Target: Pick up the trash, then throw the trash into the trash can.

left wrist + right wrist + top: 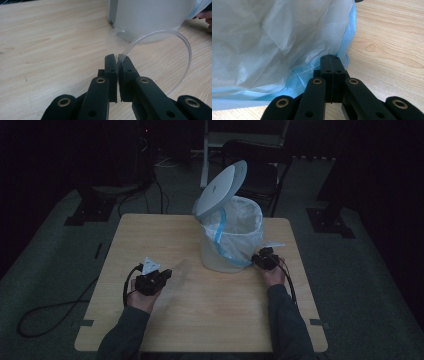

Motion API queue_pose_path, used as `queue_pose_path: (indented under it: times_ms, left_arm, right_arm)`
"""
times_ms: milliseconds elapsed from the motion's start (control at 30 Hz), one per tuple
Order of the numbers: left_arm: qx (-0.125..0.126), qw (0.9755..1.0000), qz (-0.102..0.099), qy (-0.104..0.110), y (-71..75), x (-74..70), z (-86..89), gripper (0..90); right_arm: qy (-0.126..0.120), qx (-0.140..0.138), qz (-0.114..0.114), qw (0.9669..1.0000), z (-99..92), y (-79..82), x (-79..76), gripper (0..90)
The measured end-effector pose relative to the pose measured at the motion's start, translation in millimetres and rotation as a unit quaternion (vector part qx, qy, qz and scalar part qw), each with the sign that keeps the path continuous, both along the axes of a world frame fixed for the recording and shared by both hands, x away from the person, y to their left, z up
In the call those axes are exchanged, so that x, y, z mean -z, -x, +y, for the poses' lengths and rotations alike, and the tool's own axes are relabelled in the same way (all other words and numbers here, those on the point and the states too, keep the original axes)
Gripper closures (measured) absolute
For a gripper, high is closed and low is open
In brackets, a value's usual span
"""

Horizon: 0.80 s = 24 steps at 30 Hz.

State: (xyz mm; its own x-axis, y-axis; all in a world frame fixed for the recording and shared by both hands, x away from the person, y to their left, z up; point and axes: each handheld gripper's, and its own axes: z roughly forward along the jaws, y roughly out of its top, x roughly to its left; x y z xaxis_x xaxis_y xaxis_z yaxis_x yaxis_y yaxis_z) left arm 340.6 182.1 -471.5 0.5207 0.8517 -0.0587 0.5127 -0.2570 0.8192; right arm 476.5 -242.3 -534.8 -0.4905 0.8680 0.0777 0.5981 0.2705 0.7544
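Observation:
A white bin (pixel 227 252) with its lid (pixel 220 187) tipped up stands at the table's far middle. It is lined with a white bag (pixel 240 222) that has a blue drawstring band (pixel 220 240). My right gripper (pixel 258 258) sits against the bin's right side. In the right gripper view the right gripper (pixel 332 59) is shut on the blue band (pixel 347 40) beside the bag (pixel 272 37). My left gripper (pixel 166 273) rests left of the bin. In the left gripper view it (pixel 117 58) is shut on a clear plastic ring (pixel 186 45) that arcs toward the bin's base (pixel 150 17).
The wooden table (pixel 200 320) has bare room in front of and to the left of the bin. A dark folding chair (pixel 257 170) stands behind the table. Cables (pixel 50 312) trail over the floor at the left.

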Motion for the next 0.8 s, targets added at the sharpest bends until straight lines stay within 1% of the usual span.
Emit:
queue_pose_path:
  times_ms: [200,500,667,800]
  left_arm:
    - [0.006,1.0000,-0.007,-0.002,-3.6,-7.7,-5.0,87.2]
    - [0.012,0.9997,-0.021,0.003,-5.7,-20.7,-7.7,87.0]
    - [0.024,0.9992,-0.024,0.019,-6.5,-26.9,-9.9,87.1]
    - [0.029,0.9989,-0.030,0.022,-6.1,-32.9,-11.6,87.1]
  right_arm:
    - [-0.001,0.000,0.000,1.0000,-0.2,0.1,0.1,90.0]
    - [-0.002,-0.003,0.001,1.0000,-1.0,-0.6,0.1,90.0]
    - [-0.002,-0.003,0.001,1.0000,-1.2,-0.7,0.1,90.0]
    - [-0.003,-0.003,0.001,1.0000,-1.3,-0.7,0.1,90.0]
